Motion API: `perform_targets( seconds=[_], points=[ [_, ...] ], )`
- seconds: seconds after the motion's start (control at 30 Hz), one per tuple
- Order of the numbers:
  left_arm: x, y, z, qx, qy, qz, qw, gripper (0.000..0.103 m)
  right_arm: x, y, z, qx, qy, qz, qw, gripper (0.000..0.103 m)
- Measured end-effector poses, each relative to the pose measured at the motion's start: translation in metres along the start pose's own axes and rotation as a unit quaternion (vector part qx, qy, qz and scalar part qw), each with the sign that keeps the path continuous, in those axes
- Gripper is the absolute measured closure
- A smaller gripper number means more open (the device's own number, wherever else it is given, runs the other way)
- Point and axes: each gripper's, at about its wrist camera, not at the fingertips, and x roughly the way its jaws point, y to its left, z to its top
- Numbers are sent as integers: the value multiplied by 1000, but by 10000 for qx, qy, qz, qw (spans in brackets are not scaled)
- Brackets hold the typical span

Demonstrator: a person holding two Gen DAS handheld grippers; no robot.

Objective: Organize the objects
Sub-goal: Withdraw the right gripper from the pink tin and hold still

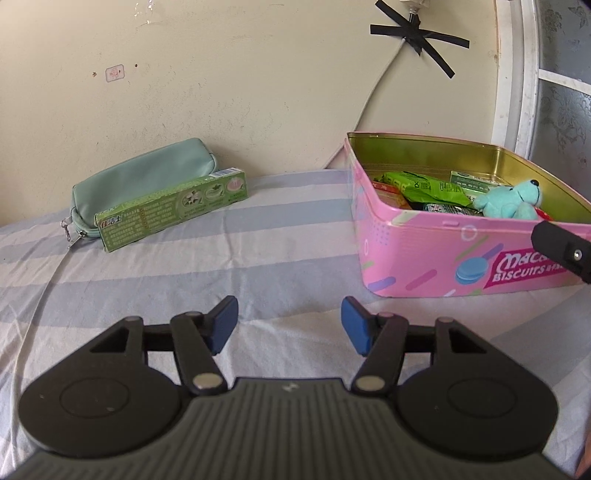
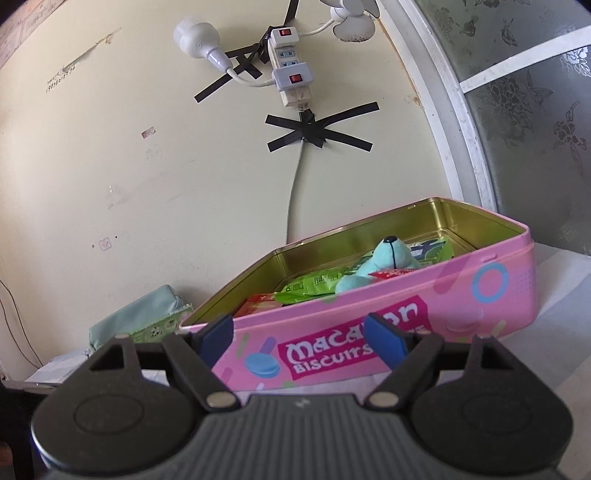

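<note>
While approaching green carton leaning on teal pouch, well left of pink tin: left gripper and right gripper both apart, empty. Risk: off-centre closure slides carton off pouch; knocks tin.

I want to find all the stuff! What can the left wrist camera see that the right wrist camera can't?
Only the left wrist view shows the whole green toothpaste box, the open left gripper and the bare striped sheet before it. Only the right wrist view shows the power strip, the white plug and the open right gripper. Both show the pink biscuit tin, the teal plush toy, green snack packets, the teal pouch and black tape.
</note>
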Motion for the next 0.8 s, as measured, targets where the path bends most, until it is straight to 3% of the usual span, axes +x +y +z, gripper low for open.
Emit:
perform_targets(
  seconds=[0.53,0.8],
  points=[
    [3,-2,-8,16,-166,-191,9997,38,2,2,-1,-80,26,-103,9999,22],
    [1,-4,-8,69,-226,-178,9996,33,3,2,-1,-74,30,-100,9999,21]
  ],
)
